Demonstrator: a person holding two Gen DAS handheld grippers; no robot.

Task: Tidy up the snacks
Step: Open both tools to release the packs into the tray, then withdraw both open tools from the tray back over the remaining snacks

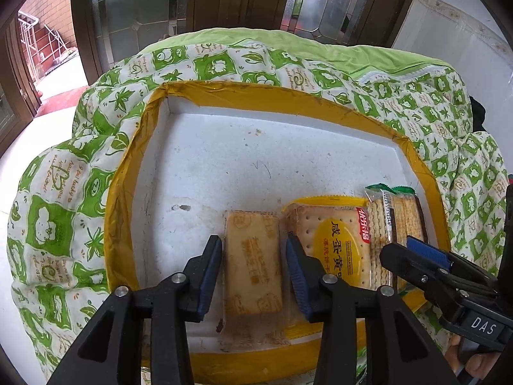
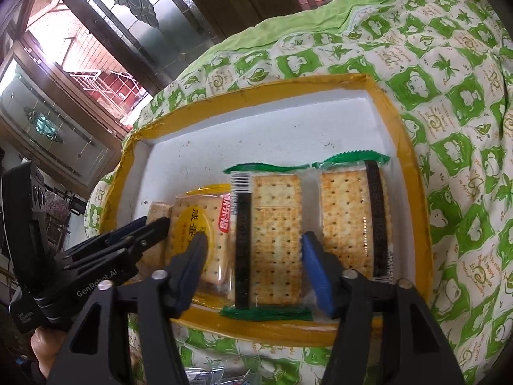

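A white foam tray with a yellow taped rim [image 1: 224,91] [image 2: 413,173] lies on a green patterned quilt. A row of snack packs lies along its near side. My left gripper [image 1: 253,258] is open, its jaws either side of a tan biscuit pack [image 1: 253,266]. Beside that lies a yellow-label cracker pack [image 1: 336,240] [image 2: 195,224]. My right gripper [image 2: 255,256] is open, its jaws either side of a green-edged cracker pack [image 2: 275,237]. A second green-edged cracker pack [image 2: 349,221] lies to its right. The right gripper also shows in the left wrist view [image 1: 413,250], and the left gripper in the right wrist view [image 2: 144,227].
The quilt [image 1: 64,211] [image 2: 465,128] bulges around the tray on all sides. Wood and glass doors [image 1: 144,0] stand behind. The far half of the tray floor [image 1: 256,154] holds nothing. A plastic wrapper edge [image 2: 208,375] shows below the tray.
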